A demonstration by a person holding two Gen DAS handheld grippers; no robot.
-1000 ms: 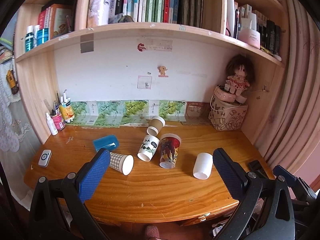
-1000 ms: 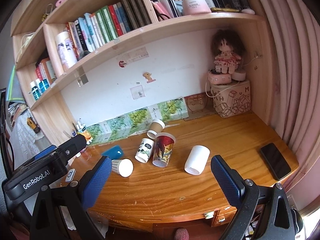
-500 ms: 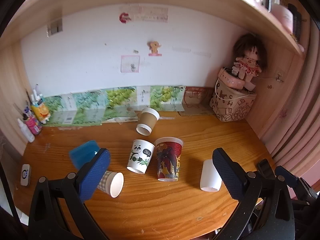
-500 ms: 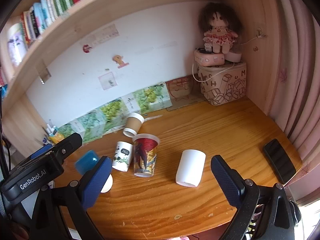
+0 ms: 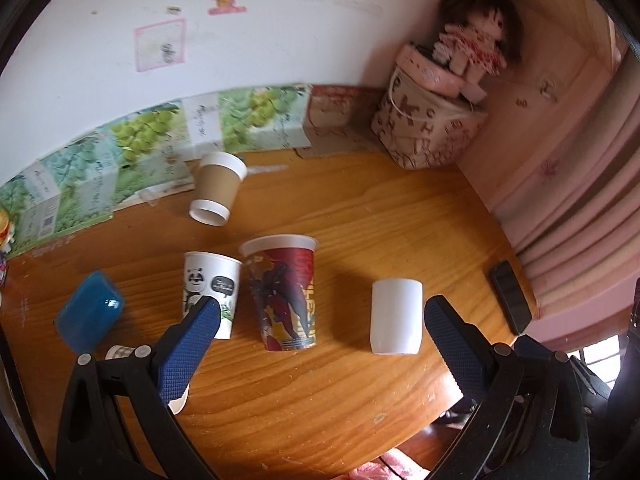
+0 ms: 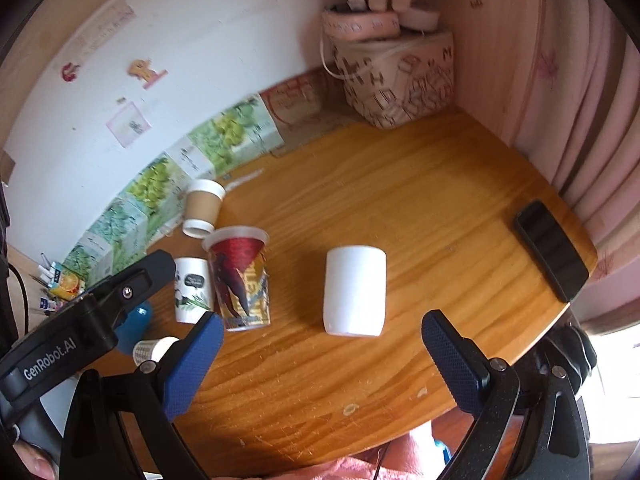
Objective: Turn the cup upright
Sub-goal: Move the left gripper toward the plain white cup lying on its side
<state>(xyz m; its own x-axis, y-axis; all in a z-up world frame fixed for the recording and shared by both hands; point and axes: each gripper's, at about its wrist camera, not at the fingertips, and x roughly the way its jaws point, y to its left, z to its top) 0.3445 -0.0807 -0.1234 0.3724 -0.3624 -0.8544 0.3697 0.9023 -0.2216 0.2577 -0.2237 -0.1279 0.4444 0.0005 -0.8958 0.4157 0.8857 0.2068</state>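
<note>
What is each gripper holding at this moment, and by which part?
Nothing is held. The left gripper and the right gripper are both open above the desk, touching no cup.

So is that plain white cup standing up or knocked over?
Knocked over. The white cup lies on its side on the wooden desk, its long side flat against the wood.

Black phone (image 6: 552,251) near the desk (image 6: 420,184) edge, doll (image 5: 474,46) atop patterned box (image 5: 424,128) in the corner.
</note>
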